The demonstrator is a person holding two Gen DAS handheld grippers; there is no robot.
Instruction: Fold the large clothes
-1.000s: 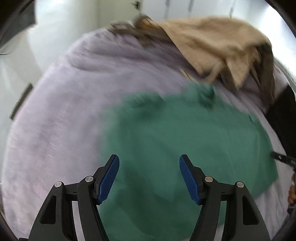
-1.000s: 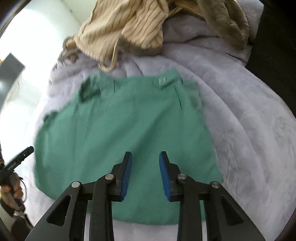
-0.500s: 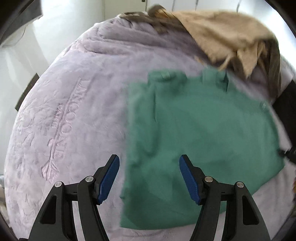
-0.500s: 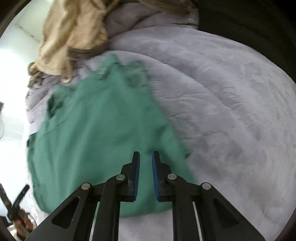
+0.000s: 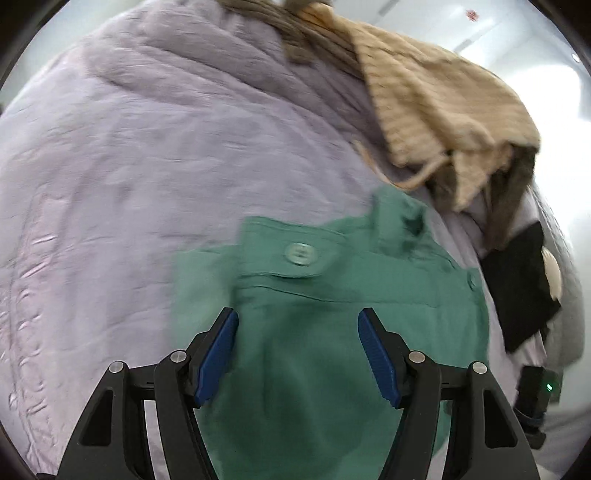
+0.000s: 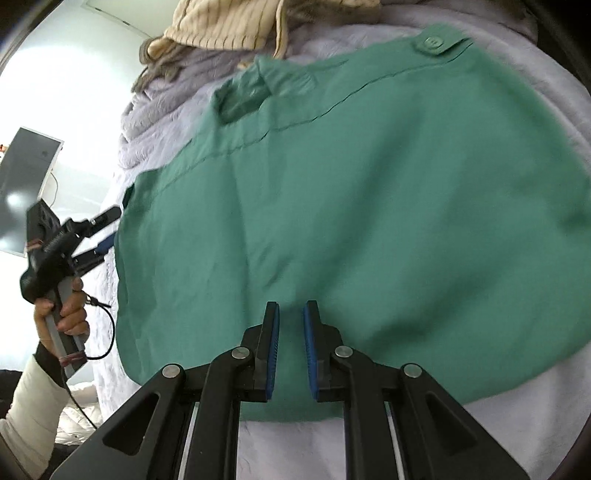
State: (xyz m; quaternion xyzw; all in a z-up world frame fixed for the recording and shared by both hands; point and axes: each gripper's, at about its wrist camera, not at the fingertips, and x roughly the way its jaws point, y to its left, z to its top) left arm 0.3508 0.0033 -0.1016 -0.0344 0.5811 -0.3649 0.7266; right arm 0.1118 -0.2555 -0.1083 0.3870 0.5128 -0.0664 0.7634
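A green garment [image 5: 332, 332] with a buttoned waistband tab [image 5: 301, 254] lies spread flat on a lilac plush blanket [image 5: 129, 166]. It also shows in the right wrist view [image 6: 369, 203]. My left gripper [image 5: 297, 354] is open and empty, low over the garment's waistband end. My right gripper [image 6: 291, 350] is open by a narrow gap and empty, above the garment's near hem. The left gripper also shows in the right wrist view [image 6: 101, 236] at the garment's left edge, held by a hand.
A beige ribbed knit and brown clothes [image 5: 436, 103] are heaped at the far end of the blanket; the heap also shows in the right wrist view [image 6: 229, 26]. A black item [image 5: 521, 291] lies at the right edge. A monitor [image 6: 26, 184] stands at the left.
Both grippers have moved closer to the green garment. The left one swung toward the waistband. The right gripper's narrow gap has widened a little since half a second ago.
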